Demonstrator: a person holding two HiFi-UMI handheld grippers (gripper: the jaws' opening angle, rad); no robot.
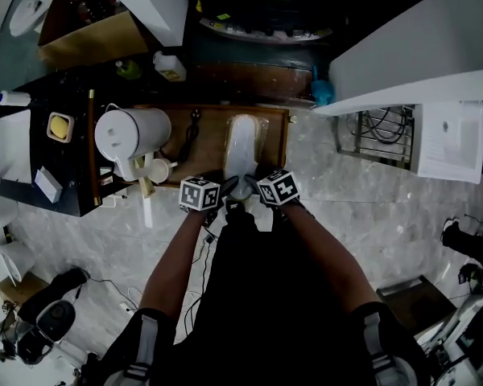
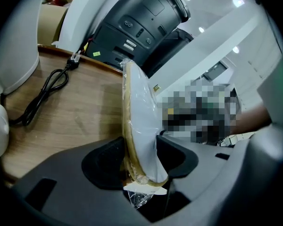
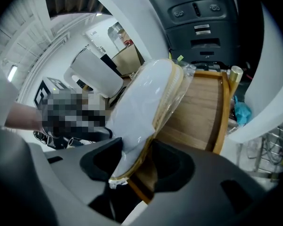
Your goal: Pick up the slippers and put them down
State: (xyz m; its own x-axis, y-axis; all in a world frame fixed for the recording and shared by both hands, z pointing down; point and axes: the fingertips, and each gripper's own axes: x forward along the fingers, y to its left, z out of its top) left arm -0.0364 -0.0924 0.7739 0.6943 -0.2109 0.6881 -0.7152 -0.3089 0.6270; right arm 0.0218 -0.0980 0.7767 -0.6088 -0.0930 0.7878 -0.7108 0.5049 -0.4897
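Standing beside the person, I see both forearms reach down and forward, with the two tools meeting over a low wooden counter (image 1: 270, 127) that has a raised rim. The left tool (image 1: 225, 191) and the right tool (image 1: 256, 188) sit close side by side, their marker cubes nearly level with each other.

Between them is a pair of white slippers (image 1: 243, 147) sealed in clear plastic, with a tan sole edge showing. The slippers stand on edge, the near end in the tools and the rest stretching away over the wood. I cannot tell whether the far end touches the counter.

In the left gripper view, the left tool (image 2: 140, 147) has its jaws part-way apart and pressed against both faces of the slippers (image 2: 140, 107) at their near end. In the right gripper view, the right tool (image 3: 134, 152) does the same: its jaws stand a little apart, clamped on the near end of the slippers (image 3: 146, 98), which lean away to the upper right.

A white jug (image 1: 133, 133) stands at the left end of the counter, with a small cup (image 1: 157, 170) just beside it. A black cable (image 1: 189, 135) lies on the wood between the jug and the slippers. Pale marbled floor (image 1: 370, 207) surrounds the counter.
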